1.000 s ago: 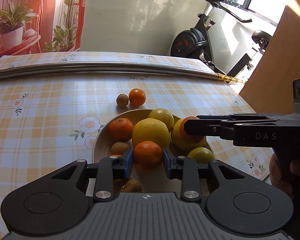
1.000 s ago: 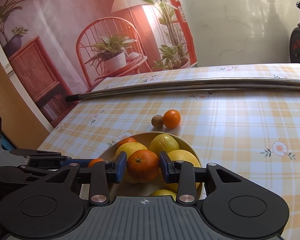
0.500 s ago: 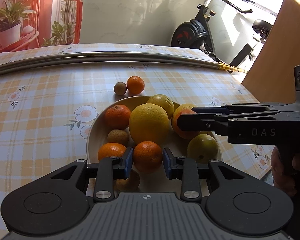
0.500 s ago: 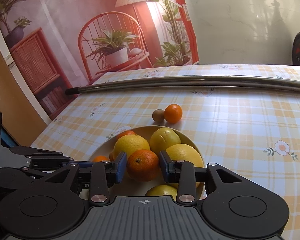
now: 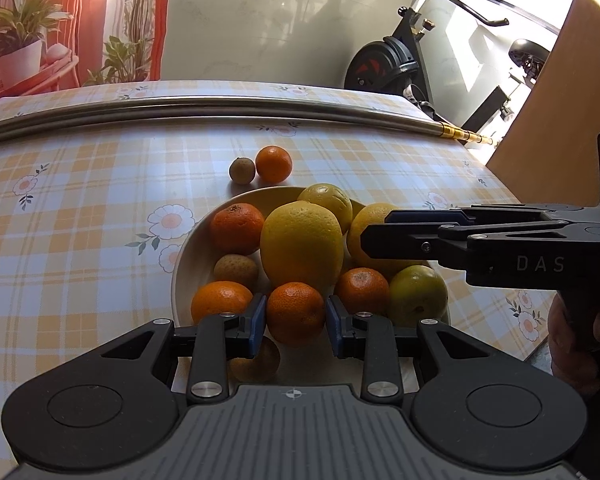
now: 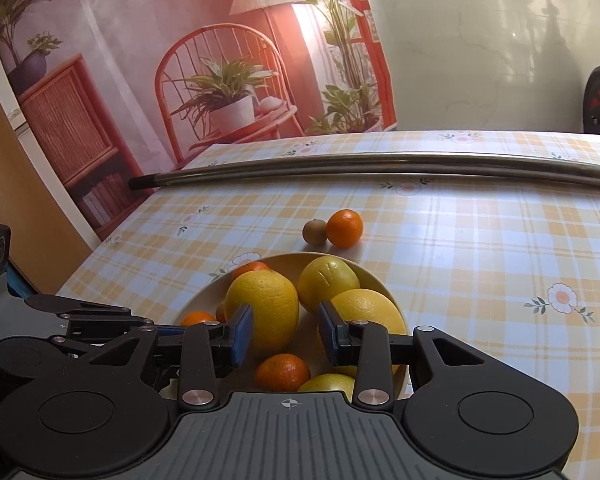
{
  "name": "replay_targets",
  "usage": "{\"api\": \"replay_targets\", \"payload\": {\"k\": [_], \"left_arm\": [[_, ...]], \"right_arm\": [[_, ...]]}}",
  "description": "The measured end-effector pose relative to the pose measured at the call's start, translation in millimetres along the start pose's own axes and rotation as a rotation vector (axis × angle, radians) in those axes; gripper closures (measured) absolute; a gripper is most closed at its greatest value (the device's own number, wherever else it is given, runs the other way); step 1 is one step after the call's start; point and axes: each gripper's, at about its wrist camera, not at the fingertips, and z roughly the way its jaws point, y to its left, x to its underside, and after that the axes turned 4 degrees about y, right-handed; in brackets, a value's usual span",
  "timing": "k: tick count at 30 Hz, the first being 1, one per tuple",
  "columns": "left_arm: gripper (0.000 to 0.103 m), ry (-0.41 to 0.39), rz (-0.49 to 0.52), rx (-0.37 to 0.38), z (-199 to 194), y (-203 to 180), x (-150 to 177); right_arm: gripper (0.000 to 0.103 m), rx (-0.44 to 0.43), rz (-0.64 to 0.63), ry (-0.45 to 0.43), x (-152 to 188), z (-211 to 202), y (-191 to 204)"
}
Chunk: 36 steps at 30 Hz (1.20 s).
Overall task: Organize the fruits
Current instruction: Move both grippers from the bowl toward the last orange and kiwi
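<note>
The left tool [image 5: 296,318] grips a mandarin [image 5: 295,313] above the near side of the bowl [image 5: 182,268], hiding most of a brown fruit [image 5: 260,364] beneath it. The right tool [image 6: 286,332] stands open and empty over the bowl (its body cuts off the green fruit [image 6: 328,383] below). Beyond the bowl, a kiwi [image 6: 314,232] touches an orange [image 6: 344,228] on the desk [image 6: 480,260].

Sunlit rm; exercise bike [image 5: 396,68] by window; red mural [image 6: 220,60].
</note>
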Motion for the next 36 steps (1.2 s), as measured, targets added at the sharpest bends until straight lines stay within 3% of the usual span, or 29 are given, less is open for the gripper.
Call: {"api": "replay_targets", "payload": {"k": [12,18,25,36], "left_arm": [[0.069,-0.009,-0.011,-0.001,-3,1,0],[0.066,-0.055,-0.034,0.008,-13,8,-7],[0.064,-0.143,-0.076,-0.043,-32,30,-33],[0.064,-0.275,-0.138,-0.182,-68,60,-76]], "right_arm": [[0.070,0.013,0.004,-0.012,-3,-1,-3],[0.068,0.036,0.027,-0.038,-9,-6,-15],[0.068,0.065,0.041,-0.077,-23,-14,-31],[0.066,0.094,0.009,-0.127,-58,-12,-47]]}}
